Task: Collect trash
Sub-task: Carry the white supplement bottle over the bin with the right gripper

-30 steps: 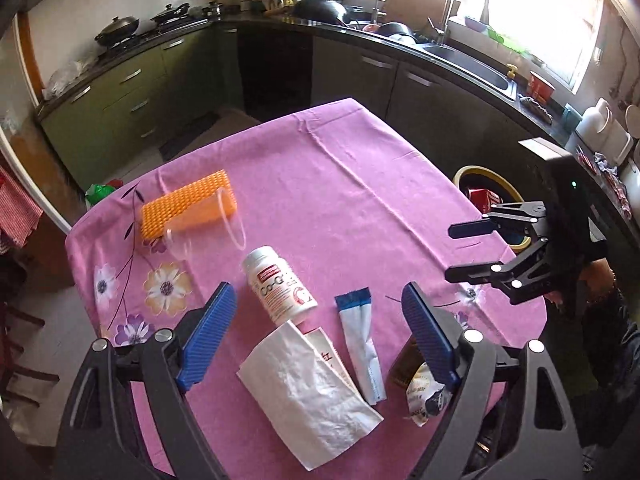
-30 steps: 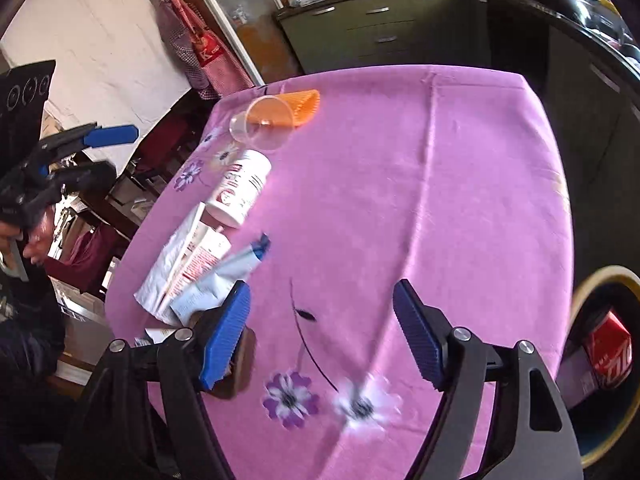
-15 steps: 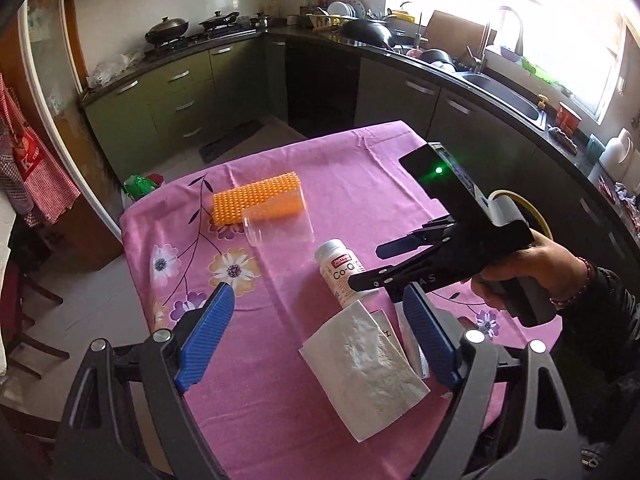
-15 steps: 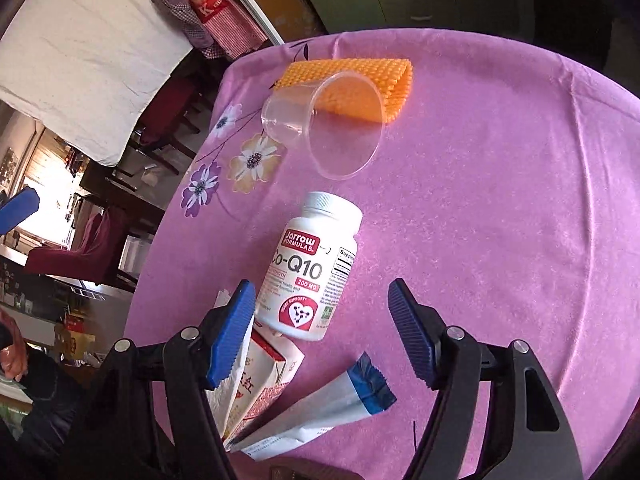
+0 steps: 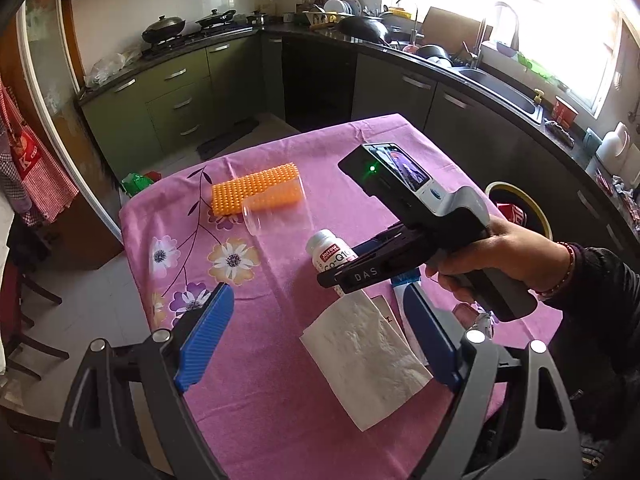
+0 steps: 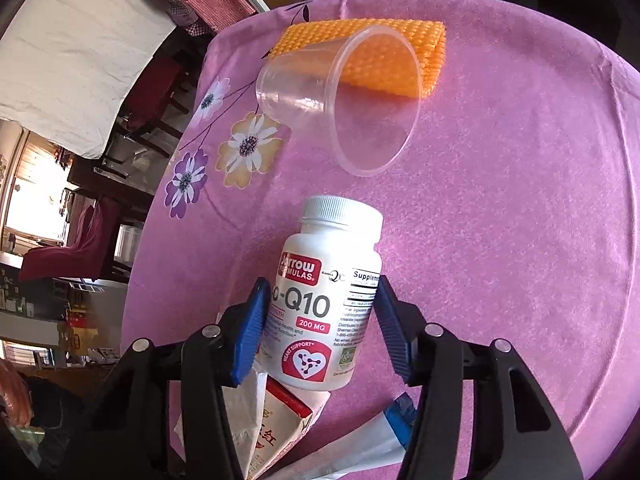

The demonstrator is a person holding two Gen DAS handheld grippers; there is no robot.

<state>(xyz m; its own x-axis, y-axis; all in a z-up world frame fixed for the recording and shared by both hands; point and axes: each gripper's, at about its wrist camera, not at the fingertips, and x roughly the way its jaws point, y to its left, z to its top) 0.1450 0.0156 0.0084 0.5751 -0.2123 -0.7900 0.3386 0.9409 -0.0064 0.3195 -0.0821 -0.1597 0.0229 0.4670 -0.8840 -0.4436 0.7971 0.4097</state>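
A white Co-Q10 supplement bottle lies on the pink tablecloth; it also shows in the left wrist view. My right gripper is down around the bottle, a blue pad on each side, touching or nearly so. In the left wrist view the right gripper covers the bottle's lower half. My left gripper is open and empty, above a white paper napkin. A clear plastic cup lies on its side. A red-printed wrapper and a blue-tipped sachet lie by the bottle.
An orange bumpy sponge lies behind the cup. A yellow-rimmed bin with a red can stands on the floor right of the table. Kitchen counters run behind. Chairs stand by the table.
My right gripper has moved in over the bottle and narrowed around it. The left gripper has pulled back and up, so more of the table shows.
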